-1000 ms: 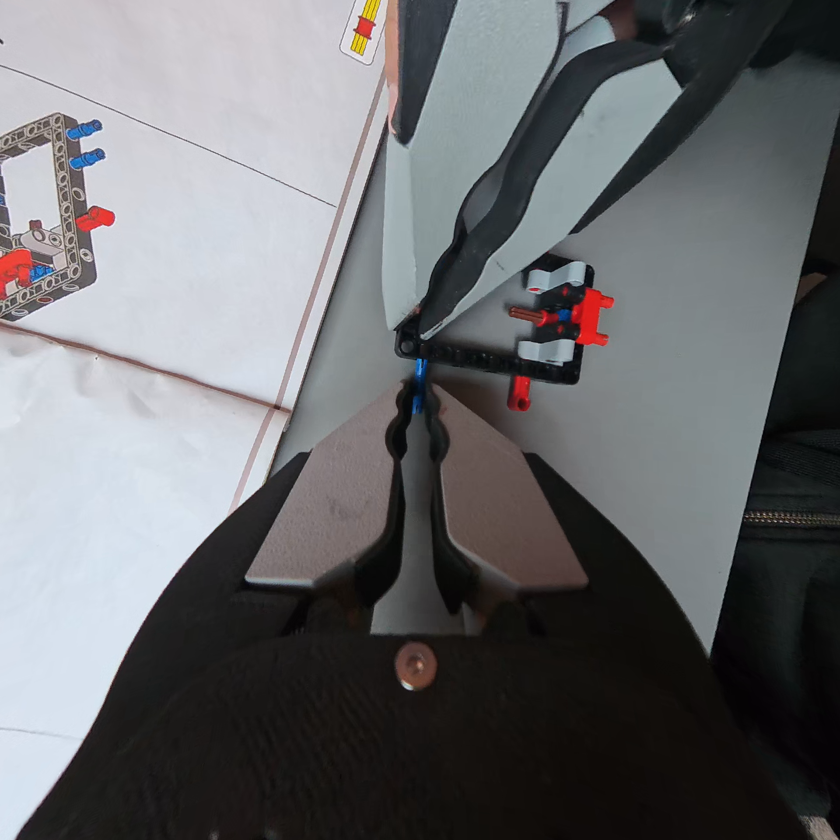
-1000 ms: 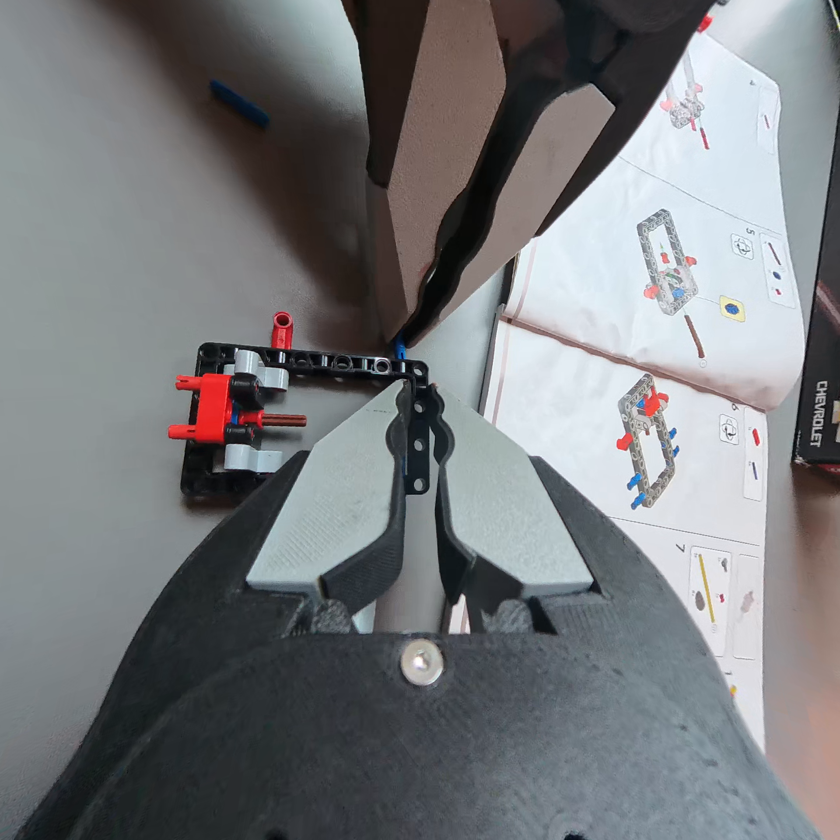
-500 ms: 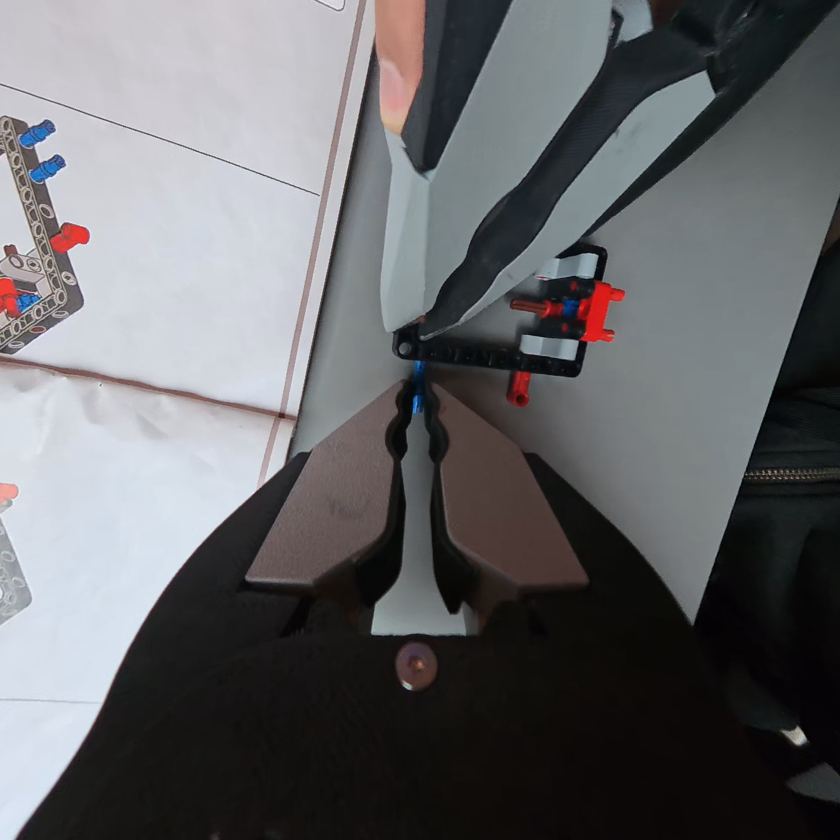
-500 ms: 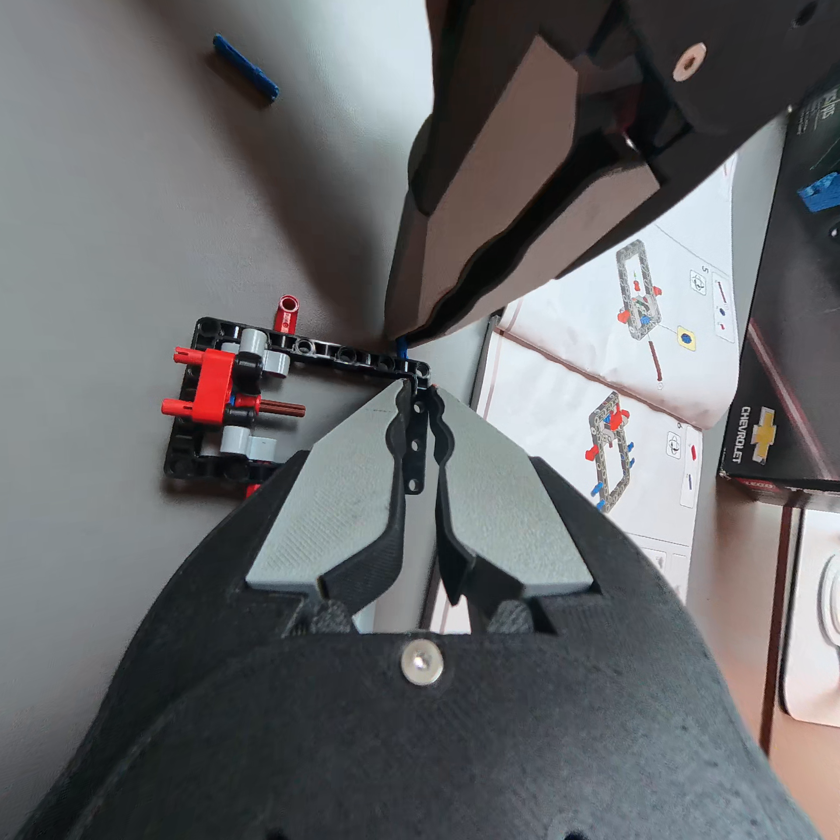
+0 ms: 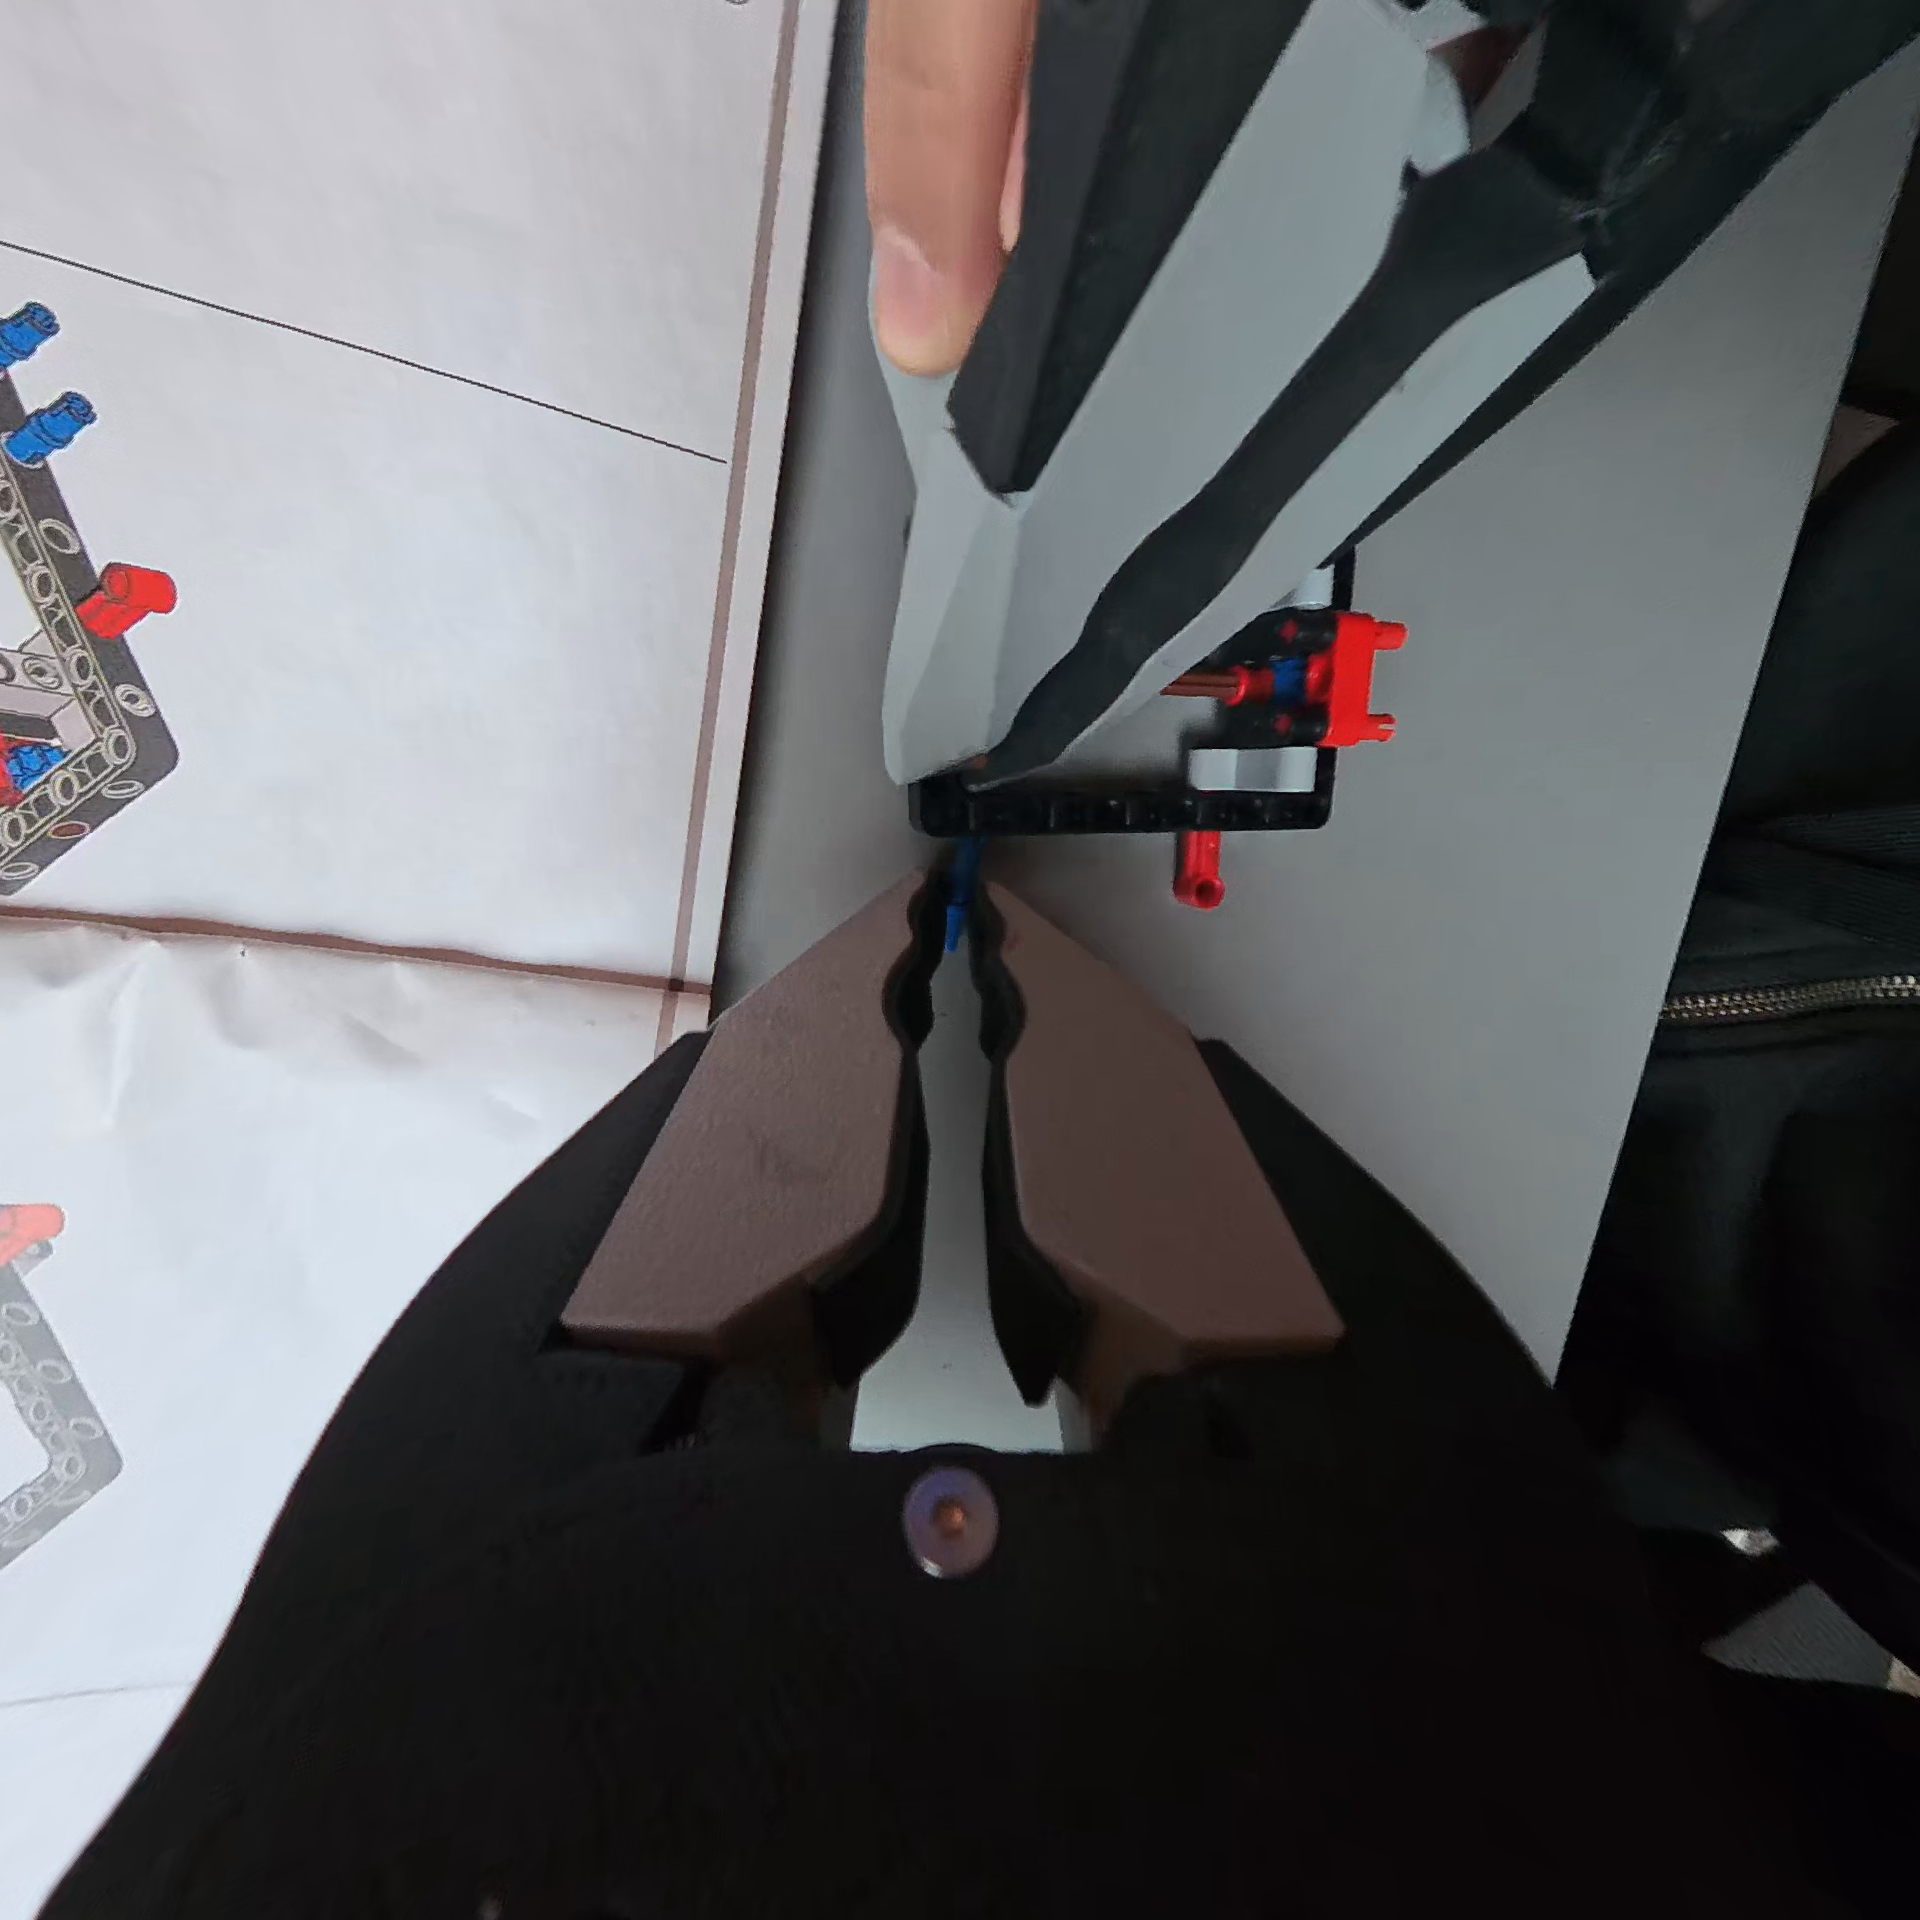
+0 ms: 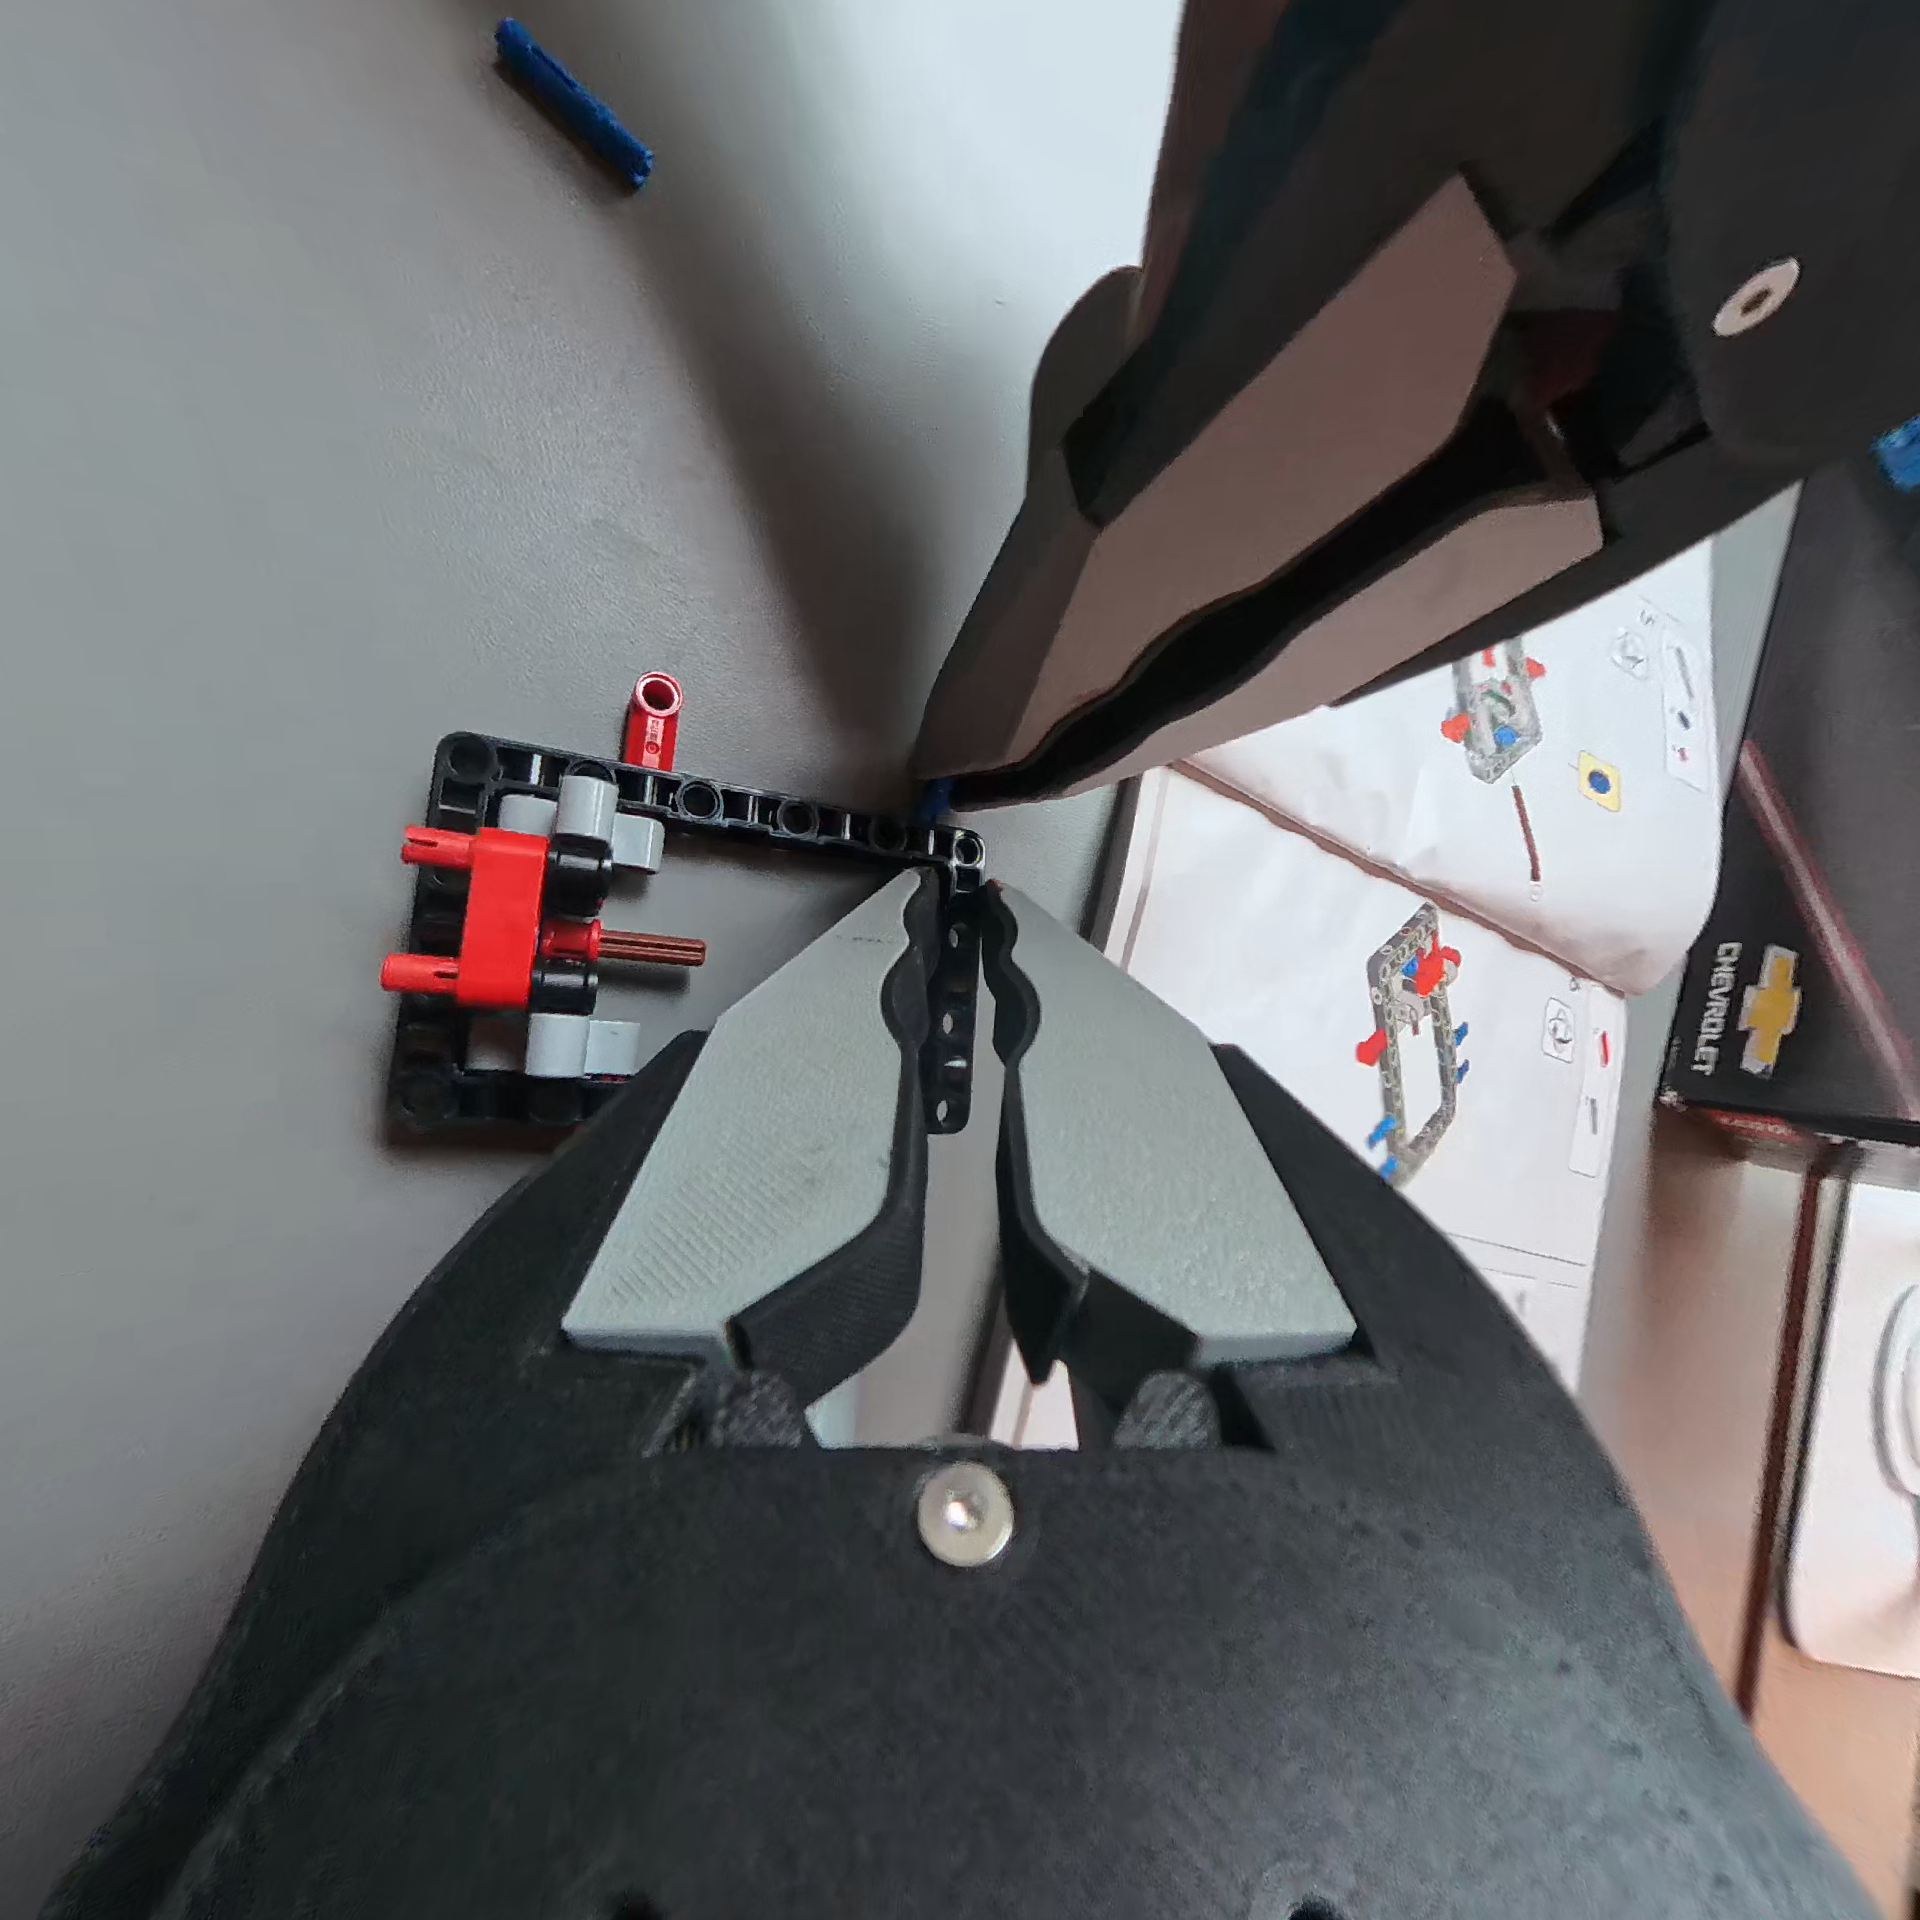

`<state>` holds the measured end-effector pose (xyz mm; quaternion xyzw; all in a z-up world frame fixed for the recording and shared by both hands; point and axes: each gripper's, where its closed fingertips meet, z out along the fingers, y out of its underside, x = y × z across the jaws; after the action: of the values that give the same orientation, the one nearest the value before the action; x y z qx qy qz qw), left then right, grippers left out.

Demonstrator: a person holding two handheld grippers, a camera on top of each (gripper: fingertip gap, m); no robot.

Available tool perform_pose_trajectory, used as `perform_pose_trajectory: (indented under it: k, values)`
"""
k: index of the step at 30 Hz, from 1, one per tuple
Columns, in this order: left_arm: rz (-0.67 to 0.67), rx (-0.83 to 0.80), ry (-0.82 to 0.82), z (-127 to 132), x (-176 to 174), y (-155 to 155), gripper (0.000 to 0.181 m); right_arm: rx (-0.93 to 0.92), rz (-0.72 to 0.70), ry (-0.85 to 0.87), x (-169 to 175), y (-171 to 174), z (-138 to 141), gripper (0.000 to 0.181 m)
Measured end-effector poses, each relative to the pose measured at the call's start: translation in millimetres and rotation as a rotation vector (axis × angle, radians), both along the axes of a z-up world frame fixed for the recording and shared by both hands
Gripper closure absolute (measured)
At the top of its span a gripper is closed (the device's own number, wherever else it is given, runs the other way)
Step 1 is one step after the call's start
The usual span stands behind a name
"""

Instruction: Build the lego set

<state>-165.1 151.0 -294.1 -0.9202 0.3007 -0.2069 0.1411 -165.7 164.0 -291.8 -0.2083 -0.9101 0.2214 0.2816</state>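
Note:
A black rectangular lego frame [image 6: 727,808] lies on the grey table, with red and grey parts [image 6: 509,914] at its far end and a red pin [image 6: 652,719] on its long side. It also shows in the left wrist view [image 5: 1122,812]. My right gripper [image 6: 954,899] is shut on the frame's short side near a corner. My left gripper [image 5: 958,896] is shut on a small blue pin [image 5: 962,883] whose tip meets the frame's long side at that corner. The left gripper also shows in the right wrist view [image 6: 940,795].
The open instruction booklet [image 5: 364,623] lies beside the frame; it also shows in the right wrist view [image 6: 1455,935]. A loose blue axle [image 6: 574,104] lies farther off. A dark box [image 6: 1787,935] stands beyond the booklet. A person's finger [image 5: 935,208] rests on the right gripper. A dark bag [image 5: 1818,987] sits past the table edge. My left and right fingertips are right by each other.
Both grippers keep their hold. The left gripper has tilted lower and moved closer to the frame with the blue pin. The views have shifted slightly.

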Motion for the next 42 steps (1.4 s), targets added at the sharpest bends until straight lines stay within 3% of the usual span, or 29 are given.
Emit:
perform_pose_trajectory:
  k: [7, 9, 15, 21, 34, 42]
  values:
    - [0.090, 0.068, -0.013, 0, 3, 3, 0.179, -0.160, -0.046, -0.072, 0, 9, -1, 0.176]
    - [0.099, 0.077, -0.006, 0, 3, 4, 0.179, -0.165, -0.056, -0.072, 0, 16, 2, 0.166]
    - [0.107, 0.102, -0.021, 0, 5, 9, 0.179, -0.256, 0.001, -0.139, 12, 10, 7, 0.164]
    - [0.106, 0.094, -0.024, 0, 4, 10, 0.179, -0.335, 0.009, -0.206, 18, 5, 8, 0.181]
    - [0.102, 0.009, 0.010, 0, -3, 13, 0.179, -0.372, -0.070, -0.233, 10, 6, -2, 0.181]
    - [0.109, 0.009, -0.008, 0, -4, 15, 0.179, -0.283, -0.073, -0.193, 8, 11, 0, 0.180]
